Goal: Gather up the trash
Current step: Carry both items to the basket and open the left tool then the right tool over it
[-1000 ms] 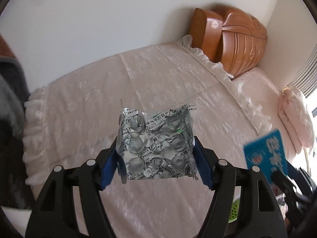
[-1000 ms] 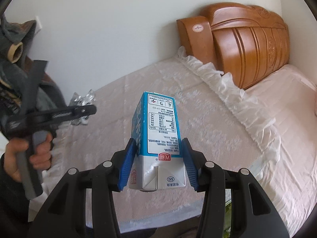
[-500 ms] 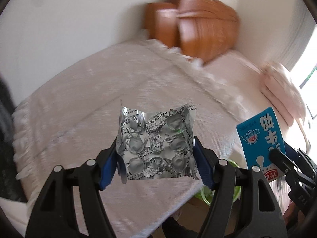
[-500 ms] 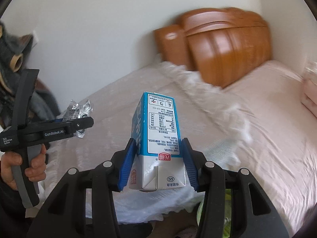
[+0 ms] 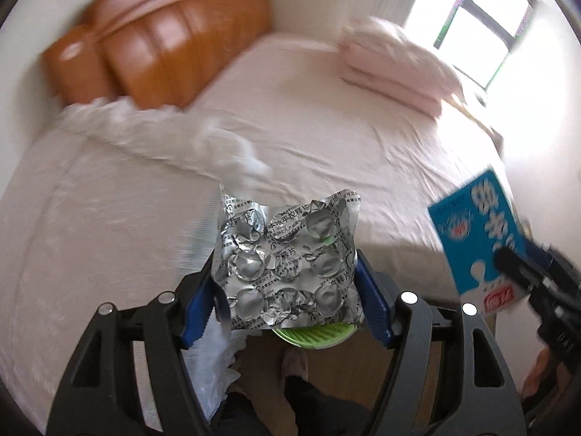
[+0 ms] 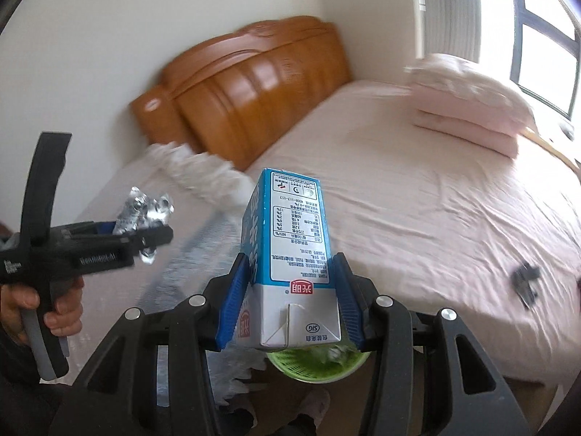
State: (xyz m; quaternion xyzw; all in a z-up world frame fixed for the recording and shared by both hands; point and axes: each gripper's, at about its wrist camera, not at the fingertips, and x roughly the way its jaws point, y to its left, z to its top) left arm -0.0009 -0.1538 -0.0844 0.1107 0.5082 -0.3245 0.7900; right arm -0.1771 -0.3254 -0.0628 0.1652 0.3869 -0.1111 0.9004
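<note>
1. My left gripper [image 5: 287,287] pinches the foil pill sheet [image 5: 287,258] directly above the green basket [image 5: 312,336].
2. My right gripper [image 6: 292,301] clamps the milk carton [image 6: 290,254] over that basket.
3. Risk, I judge: the light foil could flutter past the rim when let go.

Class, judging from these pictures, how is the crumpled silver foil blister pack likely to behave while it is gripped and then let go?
The crumpled silver foil blister pack probably feels light and flimsy: its pockets look burst and its edges curl. Clamped edgewise in the left tool, it may buckle. Released, it would likely flutter, not drop straight.
</note>
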